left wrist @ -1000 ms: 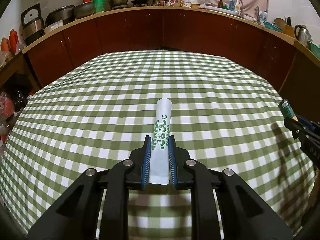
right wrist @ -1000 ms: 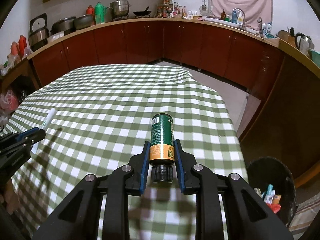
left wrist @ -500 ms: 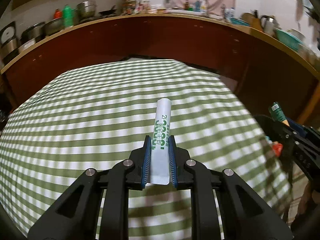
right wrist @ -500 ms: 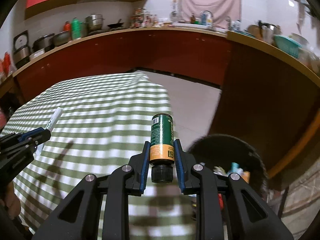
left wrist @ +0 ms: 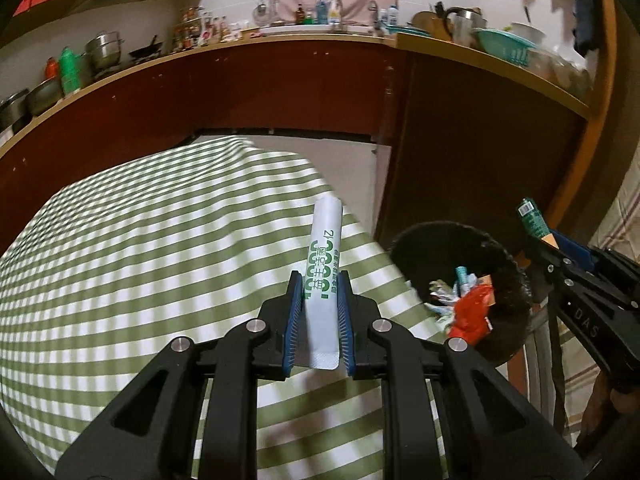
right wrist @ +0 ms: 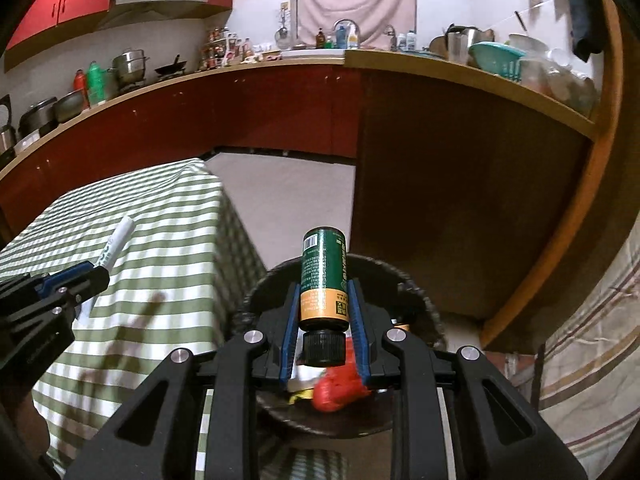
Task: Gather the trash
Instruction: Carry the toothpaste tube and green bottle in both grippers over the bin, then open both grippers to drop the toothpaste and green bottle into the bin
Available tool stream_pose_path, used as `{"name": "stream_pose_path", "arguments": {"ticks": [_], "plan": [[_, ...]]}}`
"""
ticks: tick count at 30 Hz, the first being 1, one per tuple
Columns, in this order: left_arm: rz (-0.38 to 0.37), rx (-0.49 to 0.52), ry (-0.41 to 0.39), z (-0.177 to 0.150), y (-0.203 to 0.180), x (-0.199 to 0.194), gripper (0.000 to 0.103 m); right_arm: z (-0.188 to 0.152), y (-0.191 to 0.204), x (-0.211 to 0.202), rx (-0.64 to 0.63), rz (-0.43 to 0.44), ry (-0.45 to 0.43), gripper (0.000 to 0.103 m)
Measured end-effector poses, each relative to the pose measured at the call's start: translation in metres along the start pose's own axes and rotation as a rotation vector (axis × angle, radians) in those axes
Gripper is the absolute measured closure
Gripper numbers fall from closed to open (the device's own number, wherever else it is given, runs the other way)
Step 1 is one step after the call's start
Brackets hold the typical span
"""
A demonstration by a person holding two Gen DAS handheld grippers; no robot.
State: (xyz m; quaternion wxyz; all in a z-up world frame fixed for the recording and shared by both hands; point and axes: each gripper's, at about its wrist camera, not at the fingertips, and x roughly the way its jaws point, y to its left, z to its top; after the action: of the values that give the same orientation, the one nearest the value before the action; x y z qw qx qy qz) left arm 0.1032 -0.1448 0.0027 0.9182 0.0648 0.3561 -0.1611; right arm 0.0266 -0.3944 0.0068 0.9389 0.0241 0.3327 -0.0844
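Note:
My left gripper [left wrist: 319, 280] is shut on a white tube with green print [left wrist: 323, 264], held over the right edge of the green-checked table [left wrist: 140, 272]. My right gripper [right wrist: 323, 288] is shut on a green bottle with an orange label and black cap [right wrist: 323, 280], and it hangs above the black trash bin [right wrist: 416, 300]. The bin [left wrist: 508, 280] stands on the floor just right of the table and holds several wrappers, one of them red [left wrist: 472, 312]. In the left wrist view the right gripper [left wrist: 540, 236] shows with the bottle [left wrist: 531, 220] at the right. The right wrist view catches the left gripper [right wrist: 96, 272] and tube [right wrist: 116, 242] at the left.
Dark red cabinets [right wrist: 260, 112] run along the back under a counter with pots, bottles and a sink. A tall brown cabinet side [right wrist: 460, 200] stands behind the bin. A striped cloth [right wrist: 592, 340] hangs at the far right. Bare floor [right wrist: 288, 200] lies between table and cabinets.
Both grippers have swung to the right, from over the table toward the bin, each keeping its hold. The bin now fills the lower middle of the right wrist view.

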Motion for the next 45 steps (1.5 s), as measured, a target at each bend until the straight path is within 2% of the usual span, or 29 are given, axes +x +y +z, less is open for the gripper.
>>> {"name": "stream_pose_path", "arguments": {"ticks": [17, 33, 35, 37, 38, 45], "plan": [[-0.045, 0.069, 0.02, 0.006, -0.06, 0.037, 0.085, -0.011, -0.035, 0.018, 0.057, -0.014, 0.016, 0.078], [-0.036, 0.104, 0.042, 0.014, -0.086, 0.062, 0.083, -0.012, -0.045, 0.036, 0.081, -0.018, 0.027, 0.078], [-0.028, 0.112, 0.043, 0.014, -0.088, 0.065, 0.081, -0.011, -0.046, 0.038, 0.088, -0.02, 0.03, 0.068], [-0.026, 0.108, 0.049, 0.015, -0.088, 0.067, 0.068, -0.012, -0.048, 0.038, 0.097, -0.027, 0.026, 0.061], [-0.028, 0.099, 0.048, 0.016, -0.087, 0.067, 0.067, -0.012, -0.048, 0.038, 0.097, -0.028, 0.024, 0.058], [-0.027, 0.077, 0.035, 0.017, -0.082, 0.061, 0.061, -0.011, -0.05, 0.031, 0.092, -0.04, 0.009, 0.058]]}}
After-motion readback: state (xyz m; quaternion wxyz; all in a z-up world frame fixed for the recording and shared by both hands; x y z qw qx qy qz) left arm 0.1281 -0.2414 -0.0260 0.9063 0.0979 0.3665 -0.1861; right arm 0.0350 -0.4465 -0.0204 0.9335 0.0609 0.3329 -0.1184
